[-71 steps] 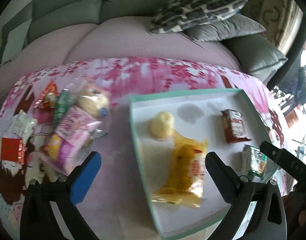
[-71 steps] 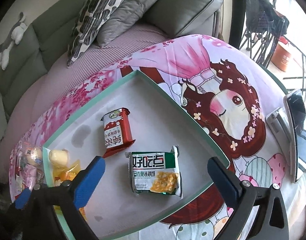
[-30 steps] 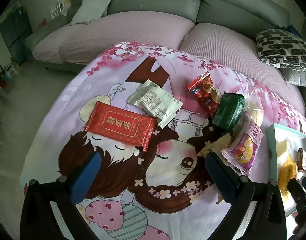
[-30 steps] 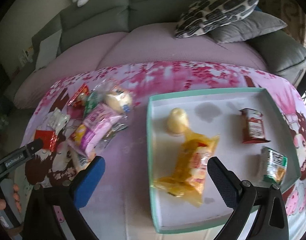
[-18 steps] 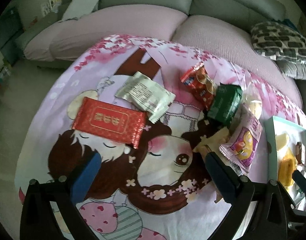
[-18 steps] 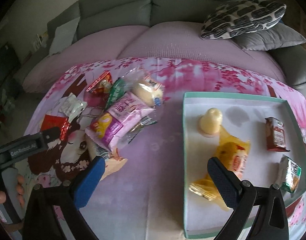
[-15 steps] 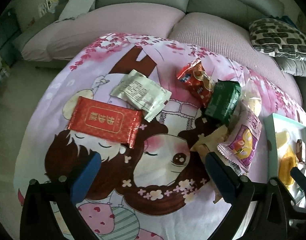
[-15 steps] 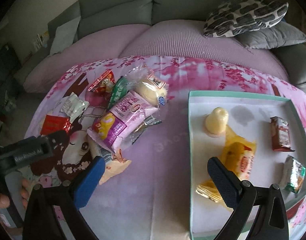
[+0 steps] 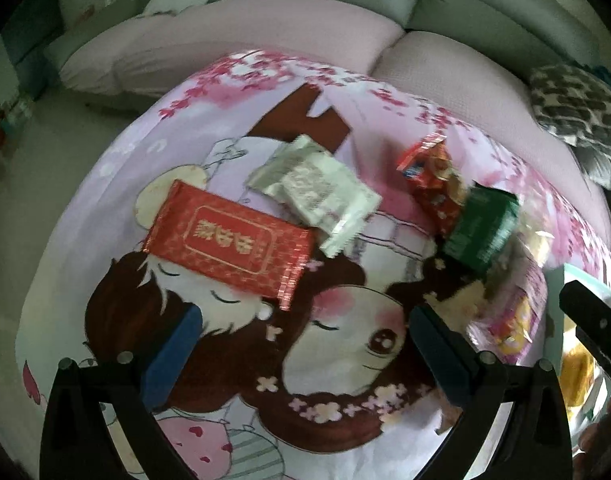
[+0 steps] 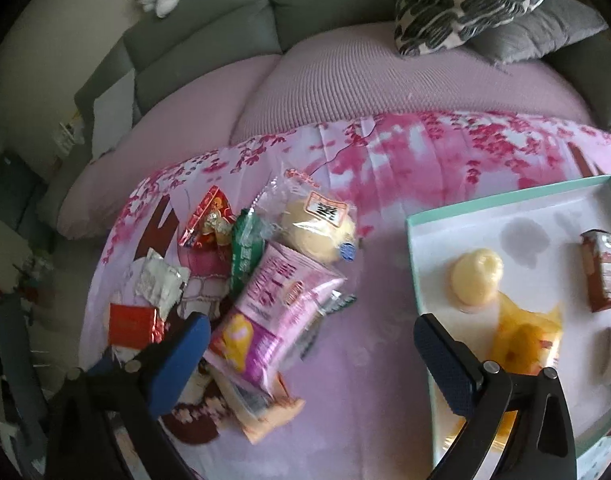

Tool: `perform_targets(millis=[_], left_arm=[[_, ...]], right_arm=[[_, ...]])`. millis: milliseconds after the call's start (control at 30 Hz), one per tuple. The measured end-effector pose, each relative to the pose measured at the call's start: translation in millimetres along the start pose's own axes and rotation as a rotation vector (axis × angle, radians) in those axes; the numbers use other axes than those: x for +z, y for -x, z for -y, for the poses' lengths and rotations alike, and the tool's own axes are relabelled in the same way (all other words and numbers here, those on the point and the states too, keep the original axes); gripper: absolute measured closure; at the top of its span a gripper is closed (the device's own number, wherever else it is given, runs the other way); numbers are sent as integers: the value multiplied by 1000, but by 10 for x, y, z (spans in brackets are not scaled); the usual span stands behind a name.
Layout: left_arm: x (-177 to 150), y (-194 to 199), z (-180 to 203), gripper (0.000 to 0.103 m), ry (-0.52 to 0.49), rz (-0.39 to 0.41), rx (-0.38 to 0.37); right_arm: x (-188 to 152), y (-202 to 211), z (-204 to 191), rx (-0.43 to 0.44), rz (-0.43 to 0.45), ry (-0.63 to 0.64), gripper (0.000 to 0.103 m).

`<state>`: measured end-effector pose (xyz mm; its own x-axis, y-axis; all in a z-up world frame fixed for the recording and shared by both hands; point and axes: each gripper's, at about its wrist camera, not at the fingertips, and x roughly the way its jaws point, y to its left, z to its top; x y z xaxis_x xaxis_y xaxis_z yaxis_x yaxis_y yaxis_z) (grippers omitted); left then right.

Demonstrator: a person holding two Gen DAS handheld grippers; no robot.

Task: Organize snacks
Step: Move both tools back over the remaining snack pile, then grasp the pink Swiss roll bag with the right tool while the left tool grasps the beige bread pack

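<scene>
Both tongs wide, nothing held. Left gripper [image 9: 305, 344] is best lowered flat over red pack [image 9: 229, 242], jaws spanning its short side, then carried right to tray [image 10: 505, 200].

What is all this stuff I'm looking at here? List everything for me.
red foil packet: 1, red and gold, cloth's left part
silver packet: 1, silvery white, beside the red one
red snack bag: 1, red, in the pile
green packet: 1, green, in the pile
pink bag: 1, pink, top of the pile
bun: 1, pale yellow, clear wrapper
tray: 1, white, teal rim, right
jelly cup: 1, yellow, in tray
orange bag: 1, in tray
brown packet: 1, in tray
cloth: 1, pink cartoon print
sofa: 1, grey, behind
left gripper: open
right gripper: open
</scene>
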<state>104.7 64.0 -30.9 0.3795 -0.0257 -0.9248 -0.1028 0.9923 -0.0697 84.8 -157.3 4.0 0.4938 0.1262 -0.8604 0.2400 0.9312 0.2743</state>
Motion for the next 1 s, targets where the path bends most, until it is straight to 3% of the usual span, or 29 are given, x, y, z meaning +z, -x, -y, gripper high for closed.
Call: perform_targets(millis=[267,567,733,1000], left_arm=[[12,-80,-49,0,14,-22,-2],[16,-92,-42,0,13,-28,-7],[17,-76,29,0,-2,-27,-46],[-7,-61,245,0,-29,-45,-151]], right_arm=[[121,-330,-236,-41,-64,33,5],[-5,-483,-146,-66,-121,47,26],[-77,-476,-29,-51,-144,33,53],[-236,-467,167,-45,-165,22,59]])
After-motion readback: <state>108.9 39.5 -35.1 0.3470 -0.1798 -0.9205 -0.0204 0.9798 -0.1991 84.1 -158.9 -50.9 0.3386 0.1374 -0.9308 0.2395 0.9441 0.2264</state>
